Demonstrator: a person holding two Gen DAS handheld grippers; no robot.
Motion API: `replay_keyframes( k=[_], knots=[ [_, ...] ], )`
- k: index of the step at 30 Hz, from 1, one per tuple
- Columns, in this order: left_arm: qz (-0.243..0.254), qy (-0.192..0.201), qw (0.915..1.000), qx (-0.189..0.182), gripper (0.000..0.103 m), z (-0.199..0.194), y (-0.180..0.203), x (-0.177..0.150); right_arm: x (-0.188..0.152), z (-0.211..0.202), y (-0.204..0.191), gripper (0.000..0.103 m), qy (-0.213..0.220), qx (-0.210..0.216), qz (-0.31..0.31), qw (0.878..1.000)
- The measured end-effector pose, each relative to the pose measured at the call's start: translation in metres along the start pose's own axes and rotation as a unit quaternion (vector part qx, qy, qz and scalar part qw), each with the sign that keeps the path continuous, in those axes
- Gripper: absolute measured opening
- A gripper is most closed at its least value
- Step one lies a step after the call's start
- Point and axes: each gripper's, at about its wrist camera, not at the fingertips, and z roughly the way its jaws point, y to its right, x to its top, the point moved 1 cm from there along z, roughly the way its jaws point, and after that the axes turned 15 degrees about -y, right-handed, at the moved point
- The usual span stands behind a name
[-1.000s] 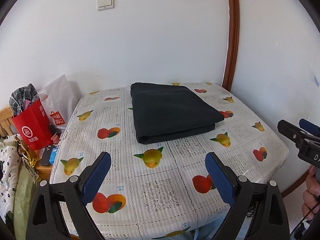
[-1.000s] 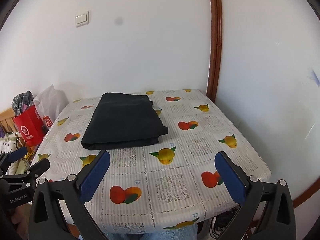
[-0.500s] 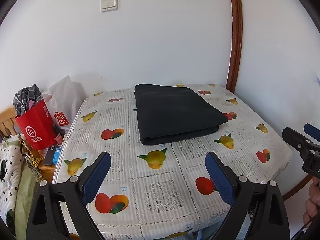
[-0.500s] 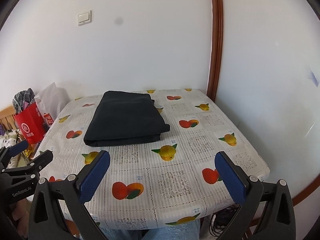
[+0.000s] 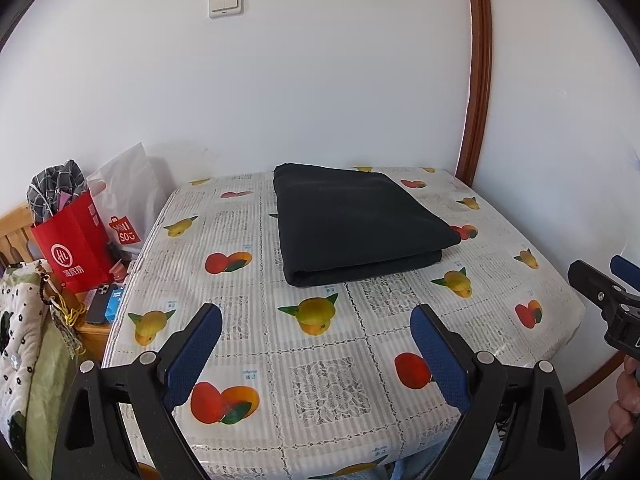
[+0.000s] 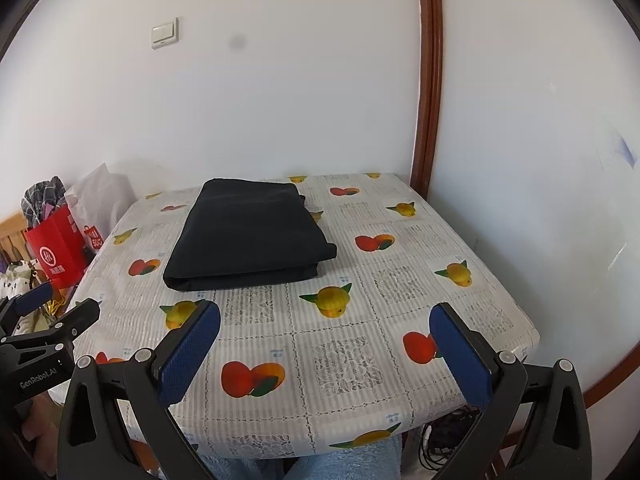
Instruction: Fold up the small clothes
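- My left hand-held gripper hangs over the near edge of the counter, its blue pads spread wide with nothing between them.
- My right hand-held gripper also sits at the near edge, jaws wide apart and empty.
- The folded dark garment lies flat on the far half of the counter, a little left of centre in the right wrist view, well apart from both grippers.
- Its thick folded edge faces me; the layers are stacked evenly, with a corner of the top layer jutting slightly at the near right.
- The counter wears a fruit-print tablecloth covered in clear plastic.
- To the left, off the counter, stands a red paper bag stuffed with checked fabric, and beside it a white shopping bag.
- A light switch sits high on the far wall.
- A brown wooden trim runs up the corner at the far right.
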Motion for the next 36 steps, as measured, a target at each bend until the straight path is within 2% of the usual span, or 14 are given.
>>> replay_keyframes(
  k=[36],
  knots=[
    [-0.011,0.003,0.9999,-0.005,0.095,-0.0015,-0.0084,-0.0002,-0.0017,-0.0055,0.0018,0.103,0.010,-0.001,0.007,1.000]
  ],
)
